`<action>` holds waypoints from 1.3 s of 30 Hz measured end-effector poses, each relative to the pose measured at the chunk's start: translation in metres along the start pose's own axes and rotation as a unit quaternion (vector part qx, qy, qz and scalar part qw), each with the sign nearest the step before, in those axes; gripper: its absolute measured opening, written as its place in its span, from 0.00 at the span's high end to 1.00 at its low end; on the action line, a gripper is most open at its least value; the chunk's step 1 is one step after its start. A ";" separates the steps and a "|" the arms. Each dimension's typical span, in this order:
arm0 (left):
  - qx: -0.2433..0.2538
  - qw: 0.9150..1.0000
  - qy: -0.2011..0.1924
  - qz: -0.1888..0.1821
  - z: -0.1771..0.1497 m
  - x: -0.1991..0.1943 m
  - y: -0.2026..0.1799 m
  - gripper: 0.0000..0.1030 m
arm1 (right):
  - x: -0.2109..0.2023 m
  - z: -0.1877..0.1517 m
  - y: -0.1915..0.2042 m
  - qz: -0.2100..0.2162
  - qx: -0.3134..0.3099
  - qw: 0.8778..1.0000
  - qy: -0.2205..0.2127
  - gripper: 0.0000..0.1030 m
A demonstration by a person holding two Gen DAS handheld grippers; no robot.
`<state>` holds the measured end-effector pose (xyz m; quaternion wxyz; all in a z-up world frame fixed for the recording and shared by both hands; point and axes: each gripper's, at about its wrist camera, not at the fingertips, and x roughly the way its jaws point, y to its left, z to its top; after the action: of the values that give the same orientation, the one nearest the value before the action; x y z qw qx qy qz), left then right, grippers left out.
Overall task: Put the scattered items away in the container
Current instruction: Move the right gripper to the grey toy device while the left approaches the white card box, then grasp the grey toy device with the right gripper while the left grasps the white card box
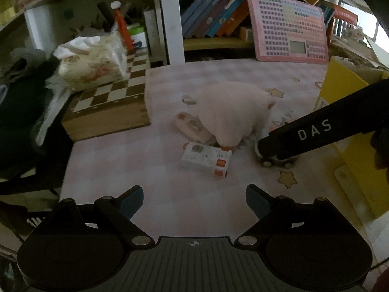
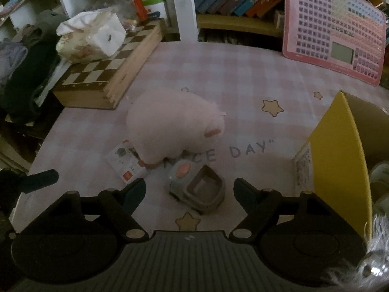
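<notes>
A pink plush pig (image 1: 231, 119) (image 2: 170, 126) lies mid-mat. It rests partly on a white carton with orange labels (image 1: 206, 155) (image 2: 121, 160) and a pale flat pack (image 1: 192, 126). A grey toy truck (image 2: 197, 189) with an orange top stands just beyond my right gripper (image 2: 189, 186), framed by its open fingers, and neither pad touches it. In the left wrist view that gripper's black housing (image 1: 316, 131) hides all of the truck but its wheels (image 1: 277, 163). My left gripper (image 1: 194, 204) hangs open and empty over bare mat, short of the carton. The yellow container (image 1: 340, 92) (image 2: 340, 146) stands at the right.
A wooden chessboard box (image 1: 107, 107) (image 2: 102, 73) with a tissue pack (image 1: 92, 60) on it sits back left. A pink keypad board (image 1: 289, 26) (image 2: 335, 29) leans on the bookshelf behind. Dark clothes pile up off the mat's left edge.
</notes>
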<state>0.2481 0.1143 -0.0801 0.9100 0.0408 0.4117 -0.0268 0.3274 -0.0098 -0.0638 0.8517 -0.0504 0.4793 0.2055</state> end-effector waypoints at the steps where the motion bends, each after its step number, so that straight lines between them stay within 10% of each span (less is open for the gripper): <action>1: 0.000 1.000 0.000 -0.001 0.001 0.003 0.000 0.10 | 0.002 0.002 0.000 0.000 0.000 1.000 0.002 0.23; 18: 0.023 0.999 -0.001 -0.026 0.025 0.050 -0.004 0.13 | 0.027 0.010 -0.012 -0.002 0.007 0.999 0.031 0.33; 29: 0.036 0.998 -0.005 -0.055 0.024 0.054 -0.007 0.45 | 0.034 0.008 -0.019 0.006 0.018 0.998 0.052 0.40; 39: 0.033 0.998 0.003 -0.047 0.021 0.048 -0.005 0.47 | 0.033 0.004 -0.015 0.004 -0.002 0.999 0.051 0.41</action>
<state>0.2947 0.1068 -0.1030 0.9045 0.0515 0.4152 -0.0831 0.3520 -0.0126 -0.0907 0.8252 -0.0611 0.5221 0.2069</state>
